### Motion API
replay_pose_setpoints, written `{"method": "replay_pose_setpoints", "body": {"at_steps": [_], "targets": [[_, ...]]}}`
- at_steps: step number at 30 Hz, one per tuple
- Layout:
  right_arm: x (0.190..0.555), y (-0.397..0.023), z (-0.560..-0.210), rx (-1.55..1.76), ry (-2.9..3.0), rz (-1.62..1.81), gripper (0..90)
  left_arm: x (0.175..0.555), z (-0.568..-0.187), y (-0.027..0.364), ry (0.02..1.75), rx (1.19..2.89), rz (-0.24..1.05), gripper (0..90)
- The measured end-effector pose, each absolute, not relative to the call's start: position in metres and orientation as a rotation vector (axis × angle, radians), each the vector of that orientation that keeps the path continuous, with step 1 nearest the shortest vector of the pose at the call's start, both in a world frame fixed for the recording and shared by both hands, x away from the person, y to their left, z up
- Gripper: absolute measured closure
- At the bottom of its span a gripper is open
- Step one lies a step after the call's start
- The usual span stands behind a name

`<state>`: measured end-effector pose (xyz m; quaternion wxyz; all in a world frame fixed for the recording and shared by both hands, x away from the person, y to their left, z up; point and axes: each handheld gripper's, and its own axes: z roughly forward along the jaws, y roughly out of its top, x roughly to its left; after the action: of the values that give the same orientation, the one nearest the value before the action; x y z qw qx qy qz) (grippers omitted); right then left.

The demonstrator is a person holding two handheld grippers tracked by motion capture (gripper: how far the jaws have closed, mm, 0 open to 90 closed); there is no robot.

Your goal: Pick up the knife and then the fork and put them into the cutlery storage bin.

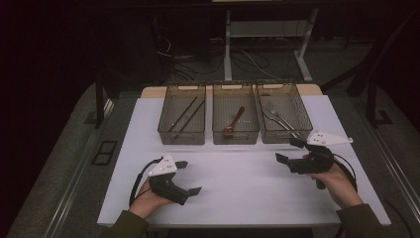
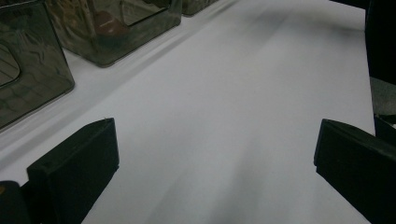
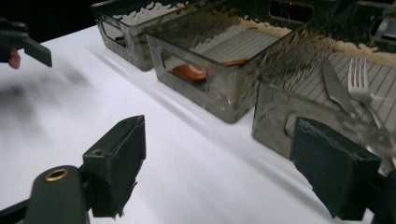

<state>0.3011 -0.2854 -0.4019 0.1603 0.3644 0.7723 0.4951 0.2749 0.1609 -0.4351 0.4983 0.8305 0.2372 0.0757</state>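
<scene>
A: Just in front of the right-hand bin (image 1: 284, 111), what is the right gripper (image 1: 290, 150) doing?

B: Its jaws stand released, wide apart, with nothing between them. It hangs just above the white table (image 1: 237, 173), close to that bin's near wall.

A: And what lies in that bin?

B: A fork (image 3: 359, 81) and a knife (image 3: 337, 88), side by side on the ribbed floor. They are the nearest things to the right gripper, behind the smoky wall and untouched.

A: The left gripper (image 1: 188, 176)?

B: Also released, jaws spread over bare white tabletop near the front left, well apart from the bins.

A: Further out?

B: The middle bin (image 1: 236, 114) holds a reddish-brown spoon (image 1: 233, 124); the left bin (image 1: 182, 114) holds dark chopsticks (image 1: 185, 115), lying at a slant. All three bins stand in a row along the far side of the table.
</scene>
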Motion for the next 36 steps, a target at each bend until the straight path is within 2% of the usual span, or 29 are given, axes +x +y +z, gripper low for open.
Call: {"method": "replay_pose_setpoints", "body": {"at_steps": [12, 24, 36], "targets": [[0.282, -0.292, -0.417, 1.055, 2.211, 1.412, 17.4, 0.274, -0.435, 0.161, 0.580, 2.006, 0.184, 0.0], [0.266, -0.296, -0.426, 1.081, 2.190, 1.451, 12.0, 0.274, -0.435, 0.161, 0.581, 2.011, 0.187, 0.0], [0.252, -0.300, -0.437, 1.070, 2.217, 1.377, 11.9, 0.274, -0.436, 0.161, 0.579, 2.014, 0.188, 0.0]]}}
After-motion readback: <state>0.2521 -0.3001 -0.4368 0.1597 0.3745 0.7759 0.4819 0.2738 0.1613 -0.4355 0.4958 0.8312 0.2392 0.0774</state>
